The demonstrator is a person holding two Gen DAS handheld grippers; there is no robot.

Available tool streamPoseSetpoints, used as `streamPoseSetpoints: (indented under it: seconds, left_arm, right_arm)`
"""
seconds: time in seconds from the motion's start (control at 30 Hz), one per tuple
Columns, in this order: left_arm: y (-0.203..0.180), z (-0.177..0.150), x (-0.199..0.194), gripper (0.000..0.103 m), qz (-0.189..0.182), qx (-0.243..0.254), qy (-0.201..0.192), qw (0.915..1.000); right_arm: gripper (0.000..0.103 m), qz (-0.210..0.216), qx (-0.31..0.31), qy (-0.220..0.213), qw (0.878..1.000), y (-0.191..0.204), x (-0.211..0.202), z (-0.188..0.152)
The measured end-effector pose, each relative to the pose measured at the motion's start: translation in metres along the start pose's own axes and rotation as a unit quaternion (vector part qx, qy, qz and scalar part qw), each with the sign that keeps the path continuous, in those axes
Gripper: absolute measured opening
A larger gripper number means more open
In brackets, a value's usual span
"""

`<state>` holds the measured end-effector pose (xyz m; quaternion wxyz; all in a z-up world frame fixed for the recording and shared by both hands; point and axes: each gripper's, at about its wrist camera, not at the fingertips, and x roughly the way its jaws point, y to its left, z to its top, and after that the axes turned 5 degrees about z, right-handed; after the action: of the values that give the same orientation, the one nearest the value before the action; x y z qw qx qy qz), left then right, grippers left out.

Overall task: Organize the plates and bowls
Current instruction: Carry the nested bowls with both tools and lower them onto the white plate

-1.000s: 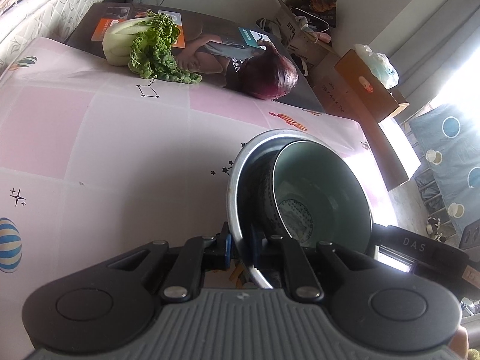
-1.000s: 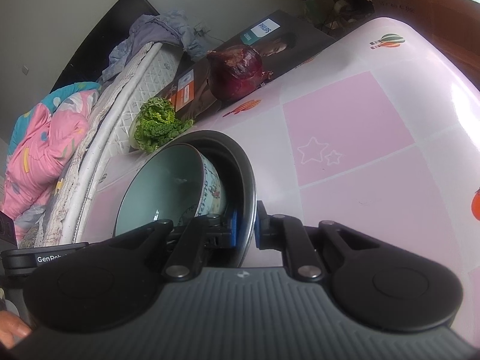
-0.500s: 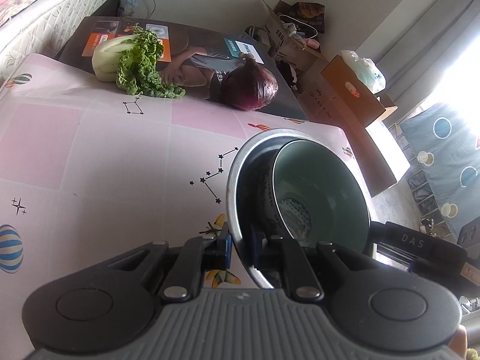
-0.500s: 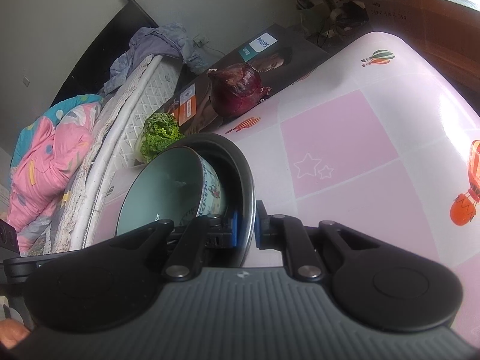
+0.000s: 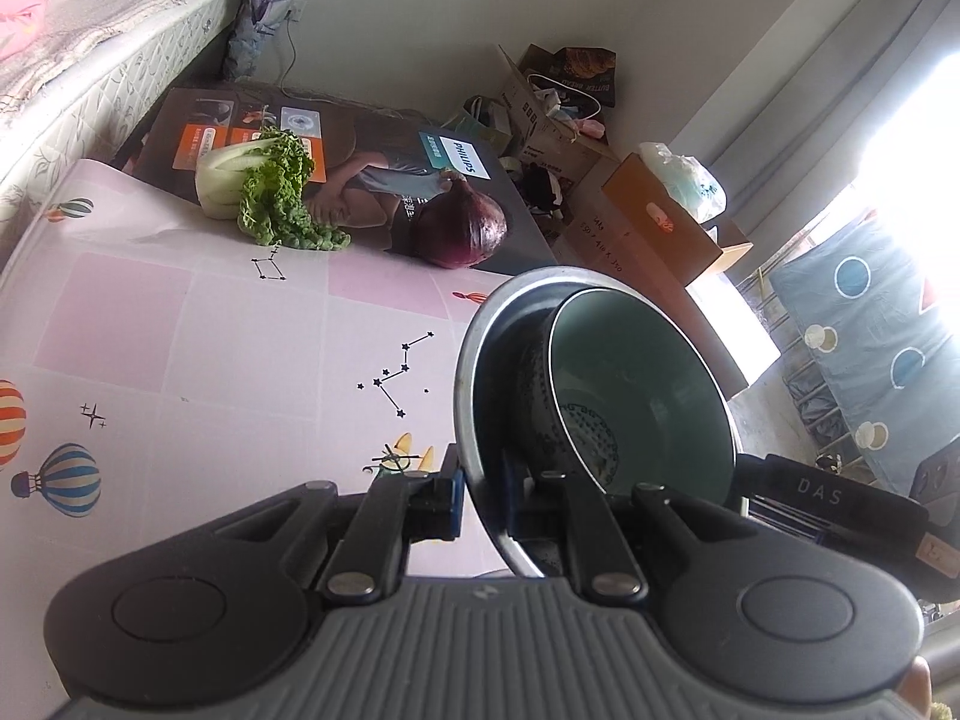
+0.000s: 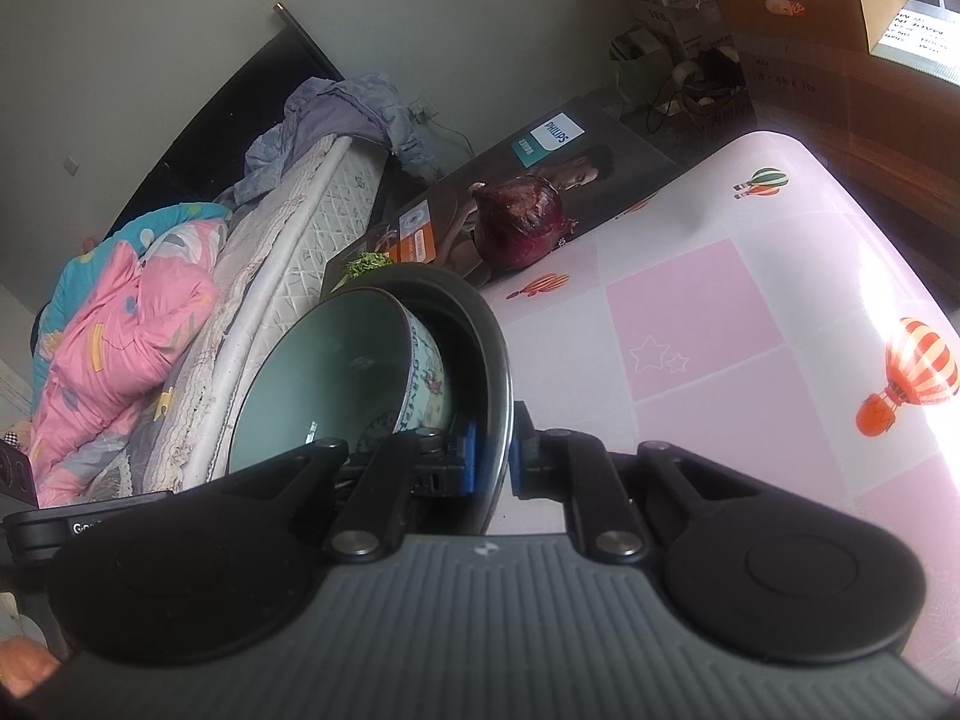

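A metal bowl (image 5: 474, 360) holds a green ceramic bowl (image 5: 648, 384) with a patterned outside. Both are lifted above the pink table (image 5: 180, 348). My left gripper (image 5: 483, 489) is shut on the metal bowl's rim at one side. My right gripper (image 6: 492, 468) is shut on the same metal bowl's rim (image 6: 498, 372) at the opposite side, with the green bowl (image 6: 336, 372) nested inside. The bowls' undersides are hidden.
A red onion (image 5: 462, 234) and a leafy green vegetable (image 5: 264, 192) lie at the table's far edge against a dark Philips box (image 5: 372, 180). A bed (image 6: 180, 324) runs along one side. Cardboard boxes (image 5: 660, 222) stand on the floor beyond.
Both grippers have raised the nested bowls and drawn them back; the table, onion and vegetable now sit farther away and lower in both views. The grips have not changed.
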<state>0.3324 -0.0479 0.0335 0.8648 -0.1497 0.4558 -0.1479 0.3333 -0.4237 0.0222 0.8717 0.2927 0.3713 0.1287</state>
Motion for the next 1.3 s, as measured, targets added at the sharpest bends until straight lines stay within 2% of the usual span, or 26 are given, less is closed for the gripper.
streamPoseSetpoints:
  seconds: [0.37,0.67,0.97,1.3]
  left_arm:
    - [-0.003,-0.038,-0.051,0.011,-0.009,0.009,0.0,0.9999]
    - [-0.001,-0.085,-0.064,0.012,-0.017,0.012,0.018,0.9996]
    - [0.007,-0.116,-0.05,0.012,-0.006,0.008,0.047,0.9988]
    - [0.019,-0.124,-0.033,0.012,0.001,0.001,0.061,0.9982]
  right_arm:
    - [0.01,-0.003,0.011,-0.007,1.0,0.025,-0.061,-0.042]
    - [0.01,-0.011,0.027,-0.004,1.0,0.023,-0.099,-0.095]
    - [0.011,-0.02,0.043,0.02,0.999,0.001,-0.101,-0.141]
    - [0.011,-0.027,0.045,0.033,0.998,-0.007,-0.081,-0.151]
